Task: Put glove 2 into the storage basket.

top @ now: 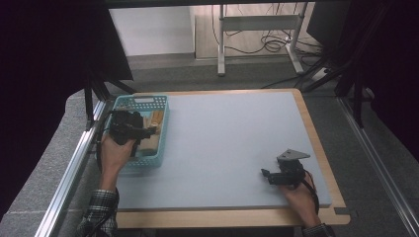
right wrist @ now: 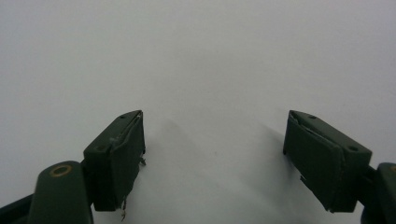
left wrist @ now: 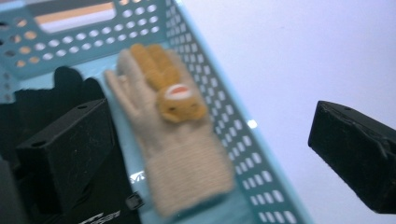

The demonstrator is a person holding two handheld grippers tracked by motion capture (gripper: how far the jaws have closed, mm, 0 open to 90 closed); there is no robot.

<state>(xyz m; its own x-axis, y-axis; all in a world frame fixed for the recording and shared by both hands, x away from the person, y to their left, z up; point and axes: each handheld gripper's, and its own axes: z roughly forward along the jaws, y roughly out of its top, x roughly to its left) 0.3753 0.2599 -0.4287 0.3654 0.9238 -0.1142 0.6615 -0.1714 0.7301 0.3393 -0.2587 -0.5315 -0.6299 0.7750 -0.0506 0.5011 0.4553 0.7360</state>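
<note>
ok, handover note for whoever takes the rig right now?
Left gripper: jaws open, nothing between them, above the teal basket at the table's left edge.
Right gripper: jaws open, empty, low over the bare mat near right.
In the basket: beige knit glove with an orange animal figure on it, beside a black glove.
Done: both gloves lie in the basket.
Left: nothing else lies on the mat to collect.
</note>
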